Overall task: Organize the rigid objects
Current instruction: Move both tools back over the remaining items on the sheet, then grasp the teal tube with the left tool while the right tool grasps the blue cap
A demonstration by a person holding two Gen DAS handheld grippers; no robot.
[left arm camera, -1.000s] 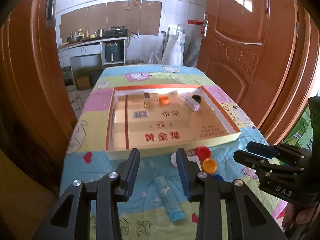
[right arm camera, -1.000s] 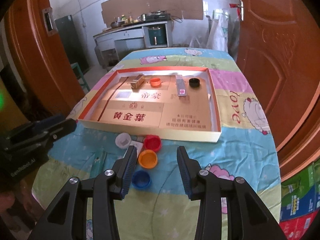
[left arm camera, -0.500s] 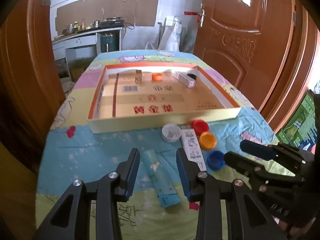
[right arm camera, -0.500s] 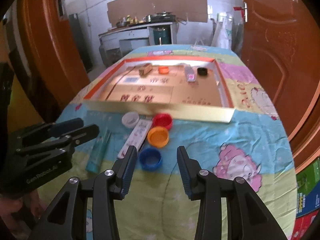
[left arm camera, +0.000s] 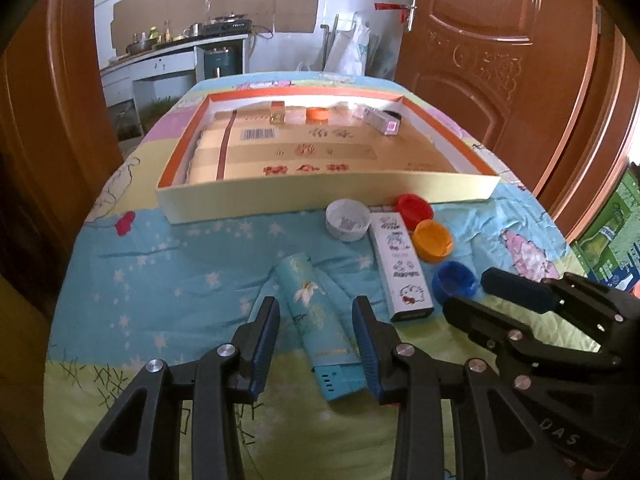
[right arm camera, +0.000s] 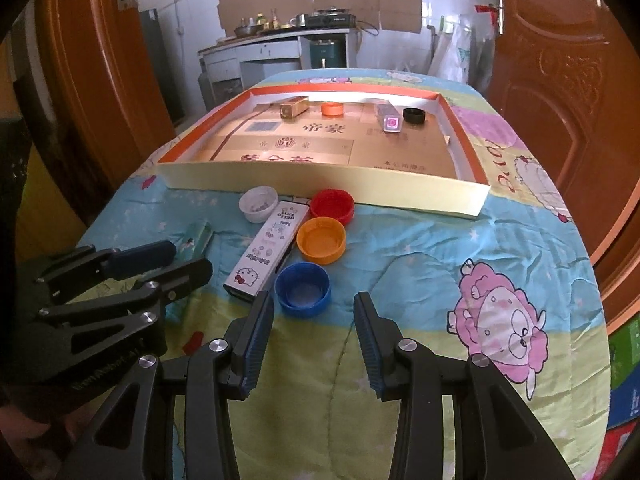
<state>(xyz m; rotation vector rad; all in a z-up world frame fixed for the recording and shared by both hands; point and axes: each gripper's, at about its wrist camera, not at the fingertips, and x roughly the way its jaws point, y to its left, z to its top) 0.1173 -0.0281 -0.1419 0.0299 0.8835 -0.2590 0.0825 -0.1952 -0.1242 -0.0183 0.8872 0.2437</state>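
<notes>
Two grippers hang over a quilt-covered tabletop [left arm camera: 168, 280] strewn with small hard items. At lower centre of the left wrist view, the left gripper [left arm camera: 316, 344] straddles a teal box [left arm camera: 316, 316], jaws apart on either side and seemingly not pressing it. The box looks light, stiff cardboard, best taken across its long sides. In the right wrist view, the right gripper [right arm camera: 314, 344] sits just below a blue cap [right arm camera: 303, 283], jaws apart and empty. The cap looks light, hard and a little slippery; opposite rim edges would suit. A white box [right arm camera: 270, 250], orange cap [right arm camera: 321, 239], red cap [right arm camera: 332, 206] and white cap [right arm camera: 258, 203] lie nearby, before the shallow tray [right arm camera: 320, 190] at frame centre.
</notes>
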